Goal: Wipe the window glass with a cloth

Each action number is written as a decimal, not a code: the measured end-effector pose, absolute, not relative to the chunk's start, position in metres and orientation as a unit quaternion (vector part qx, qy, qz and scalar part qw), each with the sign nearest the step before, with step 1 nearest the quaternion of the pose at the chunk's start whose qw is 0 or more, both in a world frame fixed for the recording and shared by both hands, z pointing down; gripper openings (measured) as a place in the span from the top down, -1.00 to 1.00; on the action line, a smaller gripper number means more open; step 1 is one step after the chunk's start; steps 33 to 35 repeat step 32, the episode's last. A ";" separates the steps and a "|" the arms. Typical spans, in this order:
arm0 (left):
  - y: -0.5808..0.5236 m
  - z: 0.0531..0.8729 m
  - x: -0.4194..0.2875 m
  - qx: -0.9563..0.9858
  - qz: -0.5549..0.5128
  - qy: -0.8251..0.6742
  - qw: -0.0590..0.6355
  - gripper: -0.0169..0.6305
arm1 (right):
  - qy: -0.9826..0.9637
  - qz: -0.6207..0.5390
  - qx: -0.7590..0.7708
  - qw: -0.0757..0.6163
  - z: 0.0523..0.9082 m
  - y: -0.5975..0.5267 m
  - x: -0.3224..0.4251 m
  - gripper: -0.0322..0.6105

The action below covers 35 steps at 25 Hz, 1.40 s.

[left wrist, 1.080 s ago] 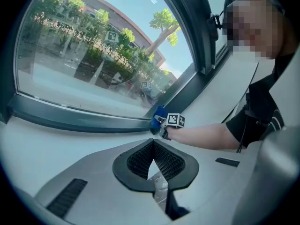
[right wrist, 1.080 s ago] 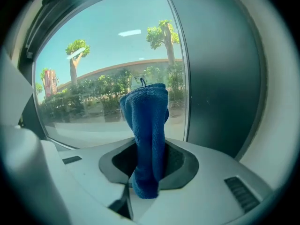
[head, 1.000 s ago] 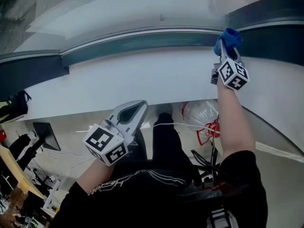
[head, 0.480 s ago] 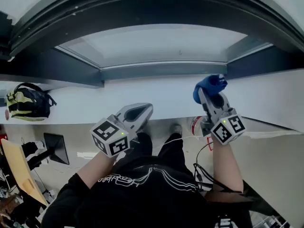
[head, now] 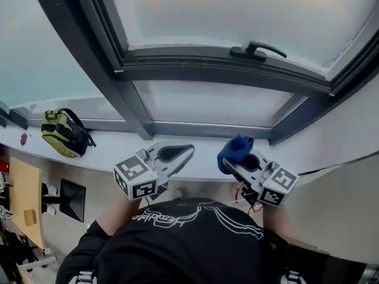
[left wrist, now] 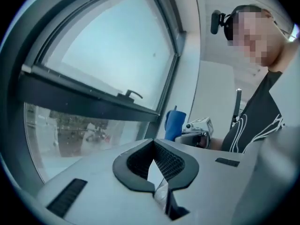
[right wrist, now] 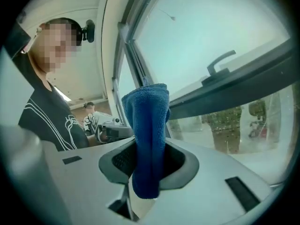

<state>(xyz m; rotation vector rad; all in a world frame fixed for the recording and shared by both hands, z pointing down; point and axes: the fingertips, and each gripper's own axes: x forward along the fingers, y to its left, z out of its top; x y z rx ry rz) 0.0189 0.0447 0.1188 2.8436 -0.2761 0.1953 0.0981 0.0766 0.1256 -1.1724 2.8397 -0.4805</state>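
A blue cloth (head: 235,148) stands bunched up out of my right gripper (head: 232,160), which is shut on it, over the white sill (head: 201,160). In the right gripper view the cloth (right wrist: 147,139) hangs folded between the jaws, and the window glass (right wrist: 206,27) lies beyond, apart from it. My left gripper (head: 179,153) is beside it on the left, shut and holding nothing (left wrist: 154,165). Dark frames split the window into a lower pane (head: 219,102) and an upper pane (head: 237,10), with a handle (head: 257,48) on the crossbar.
A yellow-green backpack (head: 64,134) lies on the sill at the left. A thick dark mullion (head: 100,58) runs diagonally left of the panes. A black monitor (head: 74,197) and a wooden desk (head: 23,212) stand on the floor at lower left.
The head view has swung up from the sill to the window panes and handle. My right gripper with the cloth has come back from the lower frame towards my body; the left stays beside it.
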 end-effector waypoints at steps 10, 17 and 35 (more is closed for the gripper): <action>0.125 0.071 0.045 0.988 0.055 -0.117 0.088 0.93 | 0.926 -0.114 -0.357 0.032 0.073 0.149 0.114 0.61; 0.142 0.068 0.071 0.988 0.052 -0.117 0.083 0.93 | 0.925 -0.122 -0.359 0.032 0.079 0.160 0.136 0.61; 0.149 0.069 0.083 0.987 0.046 -0.125 0.088 0.93 | 0.923 -0.127 -0.362 0.045 0.085 0.167 0.139 0.61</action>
